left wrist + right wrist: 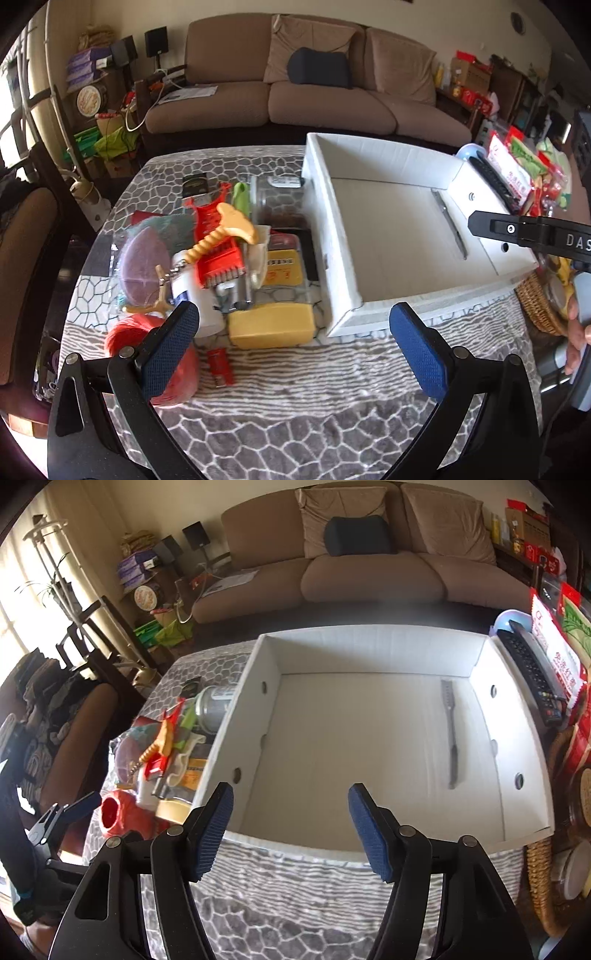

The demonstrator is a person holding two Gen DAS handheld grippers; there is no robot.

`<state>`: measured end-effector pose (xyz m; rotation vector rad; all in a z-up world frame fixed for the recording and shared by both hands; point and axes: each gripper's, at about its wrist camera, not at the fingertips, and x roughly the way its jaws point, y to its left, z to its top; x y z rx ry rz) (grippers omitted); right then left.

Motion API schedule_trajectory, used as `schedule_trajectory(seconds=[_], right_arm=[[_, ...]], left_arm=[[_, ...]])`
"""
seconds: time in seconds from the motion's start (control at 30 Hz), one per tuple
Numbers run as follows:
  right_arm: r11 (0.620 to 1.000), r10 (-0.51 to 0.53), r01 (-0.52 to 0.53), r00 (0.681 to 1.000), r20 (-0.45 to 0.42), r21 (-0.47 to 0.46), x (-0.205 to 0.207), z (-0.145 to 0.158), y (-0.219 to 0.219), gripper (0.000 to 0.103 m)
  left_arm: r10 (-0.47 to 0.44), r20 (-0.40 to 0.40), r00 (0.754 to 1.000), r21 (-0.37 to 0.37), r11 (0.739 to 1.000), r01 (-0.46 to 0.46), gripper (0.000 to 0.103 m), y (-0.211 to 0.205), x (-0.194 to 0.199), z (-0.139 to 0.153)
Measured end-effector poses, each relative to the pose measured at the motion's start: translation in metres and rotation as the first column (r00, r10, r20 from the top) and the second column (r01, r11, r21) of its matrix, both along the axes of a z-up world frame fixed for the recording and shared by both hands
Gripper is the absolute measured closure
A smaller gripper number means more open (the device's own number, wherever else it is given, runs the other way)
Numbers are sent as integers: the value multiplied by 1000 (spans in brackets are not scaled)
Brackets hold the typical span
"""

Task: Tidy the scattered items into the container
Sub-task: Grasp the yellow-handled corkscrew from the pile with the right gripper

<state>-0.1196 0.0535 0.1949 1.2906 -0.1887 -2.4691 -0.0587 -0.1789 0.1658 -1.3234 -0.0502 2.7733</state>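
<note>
From the left wrist camera, the jaws of the left gripper [295,347] stand spread wide with nothing between them, above the patterned tablecloth [295,424]. Ahead and to the left lies the heap of scattered items: a yellow sponge [271,330], a red slicer [218,251] with a yellow corkscrew [225,230] across it, a red mesh ball [173,350] partly behind the left finger, and a clear jar [277,201] touching the box wall. The white box [369,236] sits to the right, and a grey utensil [448,221] lies inside it. The other gripper's black arm reaches in over the box's right edge.

From the right wrist camera, the right gripper [291,830] is parted and empty over the near wall of the box [369,738]. The grey utensil [451,734], perhaps tongs or a brush, lies on the floor near the right wall. A remote control [532,672] rests just outside, beside food packets [561,657] and a wicker basket [541,878].
</note>
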Motion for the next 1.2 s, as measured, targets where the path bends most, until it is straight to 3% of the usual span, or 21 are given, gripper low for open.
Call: schedule_trajectory(seconds=[0.33, 0.6, 0.97, 1.03, 1.1, 1.2], right_arm=[[991, 87, -81, 994, 61, -104, -10, -16, -115, 33], [979, 24, 9, 987, 160, -205, -51, -55, -165, 33], [988, -26, 48, 989, 144, -147, -84, -71, -183, 33], [990, -26, 46, 989, 148, -133, -87, -75, -188, 36], [991, -23, 43, 987, 157, -124, -88, -79, -192, 52], [993, -10, 30, 986, 165, -117, -90, -85, -197, 63]], left_arm=[[131, -2, 991, 43, 990, -131, 0, -112, 6, -12], [110, 2, 994, 53, 993, -110, 0, -137, -4, -35], [103, 24, 994, 104, 989, -105, 0, -160, -9, -61], [105, 26, 994, 120, 987, -107, 0, -161, -9, -62], [102, 24, 995, 126, 987, -104, 0, -160, -9, -62], [96, 22, 995, 124, 987, -98, 0, -158, -9, -62]])
